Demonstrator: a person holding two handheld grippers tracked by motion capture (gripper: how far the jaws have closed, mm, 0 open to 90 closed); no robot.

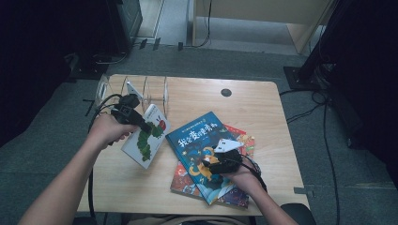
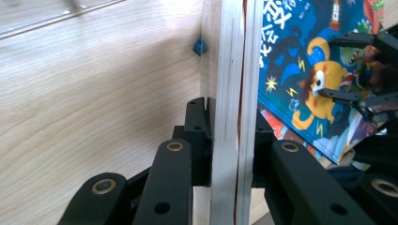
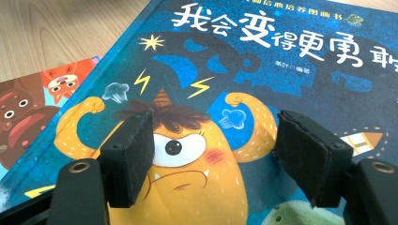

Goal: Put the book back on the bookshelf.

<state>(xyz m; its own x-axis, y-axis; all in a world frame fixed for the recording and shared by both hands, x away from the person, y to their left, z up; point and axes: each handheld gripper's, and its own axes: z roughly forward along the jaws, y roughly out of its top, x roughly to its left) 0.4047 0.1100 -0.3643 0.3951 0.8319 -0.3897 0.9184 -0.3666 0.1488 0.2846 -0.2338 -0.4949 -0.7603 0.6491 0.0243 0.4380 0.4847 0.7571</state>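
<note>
L gripper (image 1: 141, 123): jaws clamped on the edge of the white caterpillar book (image 1: 148, 136). The left gripper view shows both pads pressed flat against the page block (image 2: 230, 117), book edge-up between them. From the high view you've got that book tilted up off the table (image 1: 263, 101), its lower corner near or on the wood; can't tell which. It sits just in front of the clear wire book rack (image 1: 150, 91) at the back-left of the table.

R gripper (image 1: 220, 161): jaws apart, nothing between them. Your right gripper view looks straight down at the blue monster book (image 3: 263, 93), pads hovering over the cover; can't tell if they touch it. The blue book lies flat on top of the red book (image 1: 187, 180), both front-right.

Progress, as I read it: you look to be shelving books into the rack. Rack slots look empty from here, so none filed yet. First book gripped and partly raised, so step one is underway. Left to do: stand it upright, slide it into a slot, then blue and red.
</note>
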